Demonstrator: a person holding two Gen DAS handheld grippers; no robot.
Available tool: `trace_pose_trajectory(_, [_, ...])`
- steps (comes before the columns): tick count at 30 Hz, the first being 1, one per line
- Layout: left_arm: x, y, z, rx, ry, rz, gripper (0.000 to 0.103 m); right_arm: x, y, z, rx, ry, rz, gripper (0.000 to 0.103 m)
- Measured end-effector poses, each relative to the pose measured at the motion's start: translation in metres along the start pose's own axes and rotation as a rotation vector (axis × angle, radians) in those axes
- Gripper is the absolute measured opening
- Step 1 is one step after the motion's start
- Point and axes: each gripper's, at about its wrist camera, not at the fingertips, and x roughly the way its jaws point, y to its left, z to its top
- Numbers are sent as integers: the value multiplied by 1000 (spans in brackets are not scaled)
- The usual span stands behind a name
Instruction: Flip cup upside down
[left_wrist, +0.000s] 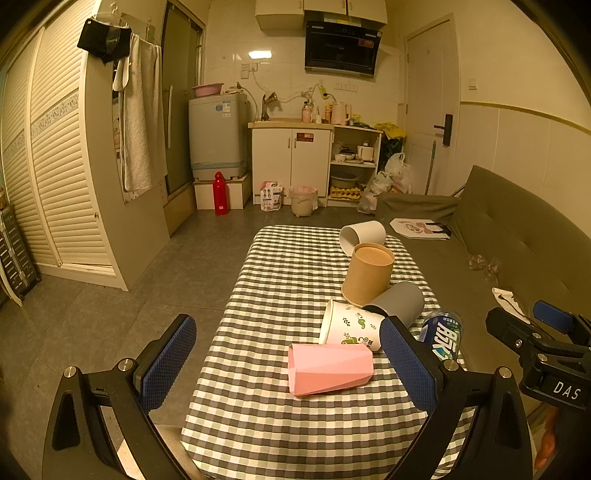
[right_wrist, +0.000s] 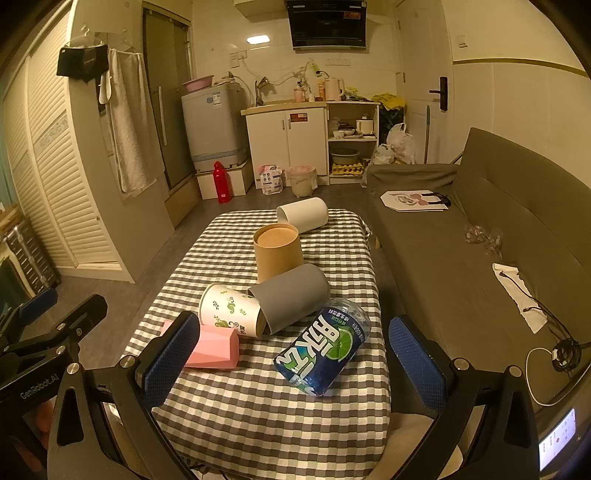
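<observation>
Your left gripper hangs with its blue pads spread wide and nothing between them, and your right gripper is just as wide and empty, so both look poised over the near end of the checked tablecloth before any grasp. Nearest your left fingers lies the pink faceted cup on its side, mouth toward the left; that placement suits a side-on pinch and a turn onto its rim. Nearest your right fingers lies a blue-labelled drink bottle, tipped over. Just beyond, the leaf-printed paper cup and the grey cup lie on their sides, touching each other. Further on, the brown paper cup already stands mouth down, its base on top, which probably marks it as done. Farthest, the white cup lies near the far edge. The task names no particular cup. From the left view, your finger hides most of the bottle.
</observation>
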Motion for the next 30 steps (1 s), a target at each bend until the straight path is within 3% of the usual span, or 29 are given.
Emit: trace_pose_trajectory(30, [6,-2,-4,1,13,1,103,6,-2,-2,4,19,-1,103])
